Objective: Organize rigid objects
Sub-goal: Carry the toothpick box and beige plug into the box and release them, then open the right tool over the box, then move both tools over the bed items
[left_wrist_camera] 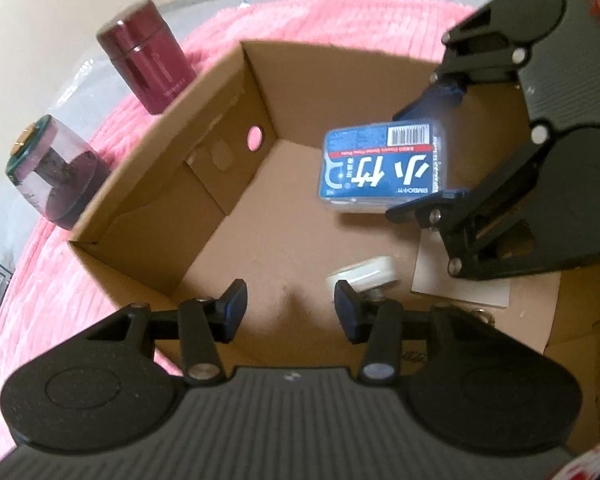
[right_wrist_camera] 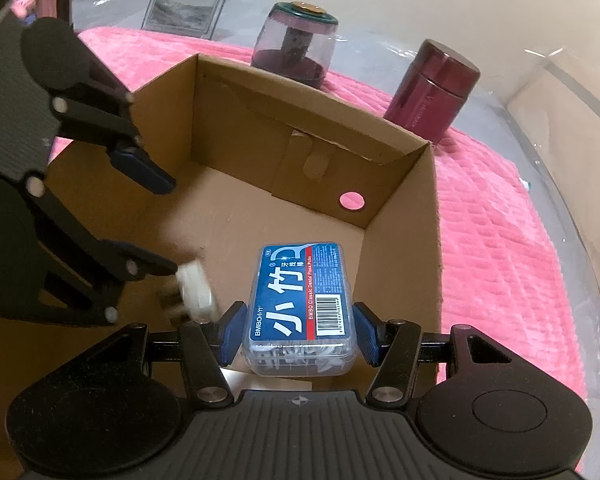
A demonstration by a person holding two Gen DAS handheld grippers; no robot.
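the right gripper is clamped on a blue-labelled dental floss pick box, its blue pads pressing both long sides, held inside an open cardboard box that sits on a pink blanket. at nine o'clock in the right wrist view the left gripper has its jaws apart with nothing between them; a small white cap-like piece lies on the carton floor just beside one fingertip. beyond the carton's far wall, near twelve and one o'clock, stand a clear jar with a dark green lid and a maroon metal canister.
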